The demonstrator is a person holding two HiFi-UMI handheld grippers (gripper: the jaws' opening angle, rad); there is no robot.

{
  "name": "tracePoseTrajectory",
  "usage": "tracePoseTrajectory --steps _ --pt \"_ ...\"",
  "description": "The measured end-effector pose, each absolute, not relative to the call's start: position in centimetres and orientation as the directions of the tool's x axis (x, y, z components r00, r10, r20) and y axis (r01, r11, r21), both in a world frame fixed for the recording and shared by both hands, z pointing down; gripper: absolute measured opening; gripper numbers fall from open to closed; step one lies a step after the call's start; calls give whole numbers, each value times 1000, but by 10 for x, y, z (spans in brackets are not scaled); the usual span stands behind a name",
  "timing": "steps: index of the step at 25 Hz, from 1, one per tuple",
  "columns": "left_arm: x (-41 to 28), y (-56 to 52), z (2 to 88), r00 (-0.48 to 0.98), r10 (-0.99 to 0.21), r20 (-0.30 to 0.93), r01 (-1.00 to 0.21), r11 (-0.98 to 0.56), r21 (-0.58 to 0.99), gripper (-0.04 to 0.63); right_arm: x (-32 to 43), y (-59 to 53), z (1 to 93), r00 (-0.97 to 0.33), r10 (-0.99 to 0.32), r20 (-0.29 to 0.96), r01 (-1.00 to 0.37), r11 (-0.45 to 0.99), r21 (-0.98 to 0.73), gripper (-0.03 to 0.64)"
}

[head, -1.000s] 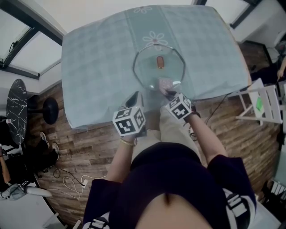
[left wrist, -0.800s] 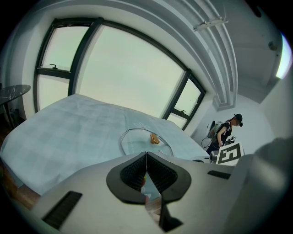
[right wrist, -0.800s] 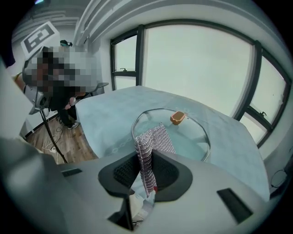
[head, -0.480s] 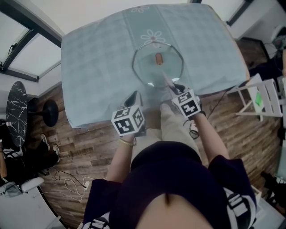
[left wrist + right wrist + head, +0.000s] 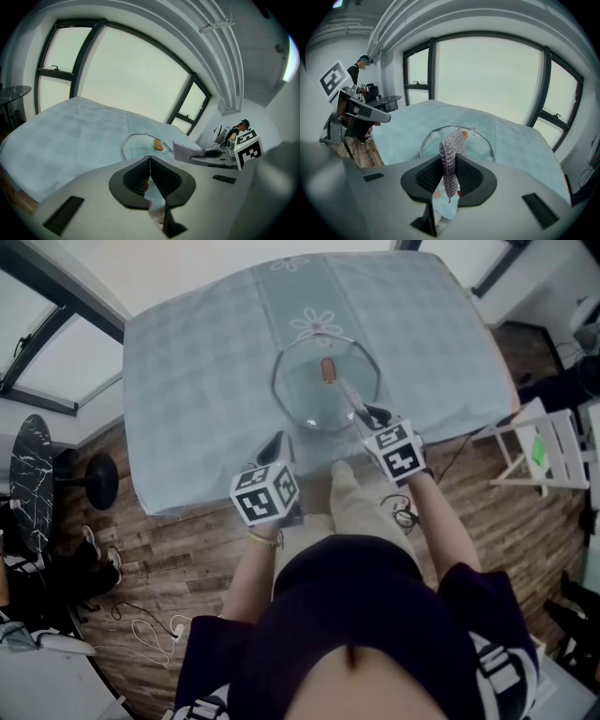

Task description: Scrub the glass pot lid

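The right claw (image 5: 449, 165) is clenched on a mesh scrubber (image 5: 451, 145). Much of the pad stands out past the tips, free to meet the glass.

The lid (image 5: 309, 399) lies flat on the counter (image 5: 206, 362), toward the near edge at 6 o'clock. Its brown knob (image 5: 327, 370) points up at its middle.

In the head view the scrubber reaches out at the right claw's 11 o'clock, over the lid's 4 o'clock rim. It looks to hang just above the glass rather than pressing on it, though contact is hard to judge.

The left claw (image 5: 150, 161) is clenched on nothing and hovers by the counter's near edge. The lid is at its 1 o'clock, apart from it. That claw is probably parked there to leave the scrubbing claw room, and nothing steadies the lid.
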State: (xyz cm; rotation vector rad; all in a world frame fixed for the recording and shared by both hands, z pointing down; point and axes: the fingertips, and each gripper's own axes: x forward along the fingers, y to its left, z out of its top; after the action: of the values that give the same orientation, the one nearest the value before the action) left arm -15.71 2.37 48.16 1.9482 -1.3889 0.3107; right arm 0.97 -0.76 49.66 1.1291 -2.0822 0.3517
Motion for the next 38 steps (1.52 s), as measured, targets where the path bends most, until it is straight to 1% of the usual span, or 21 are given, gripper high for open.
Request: tracePoseTrajectory --steps 21,38 --pt "-139 -42 487 385 -727 569 -898 -152 413 2 22 -104 474 -355 -631 689 -781 606 153 80" --pt "-158 -75 500 323 -735 597 -904 -52 425 2 -14 -172 483 -401 -572 715 -699 696 164 80"
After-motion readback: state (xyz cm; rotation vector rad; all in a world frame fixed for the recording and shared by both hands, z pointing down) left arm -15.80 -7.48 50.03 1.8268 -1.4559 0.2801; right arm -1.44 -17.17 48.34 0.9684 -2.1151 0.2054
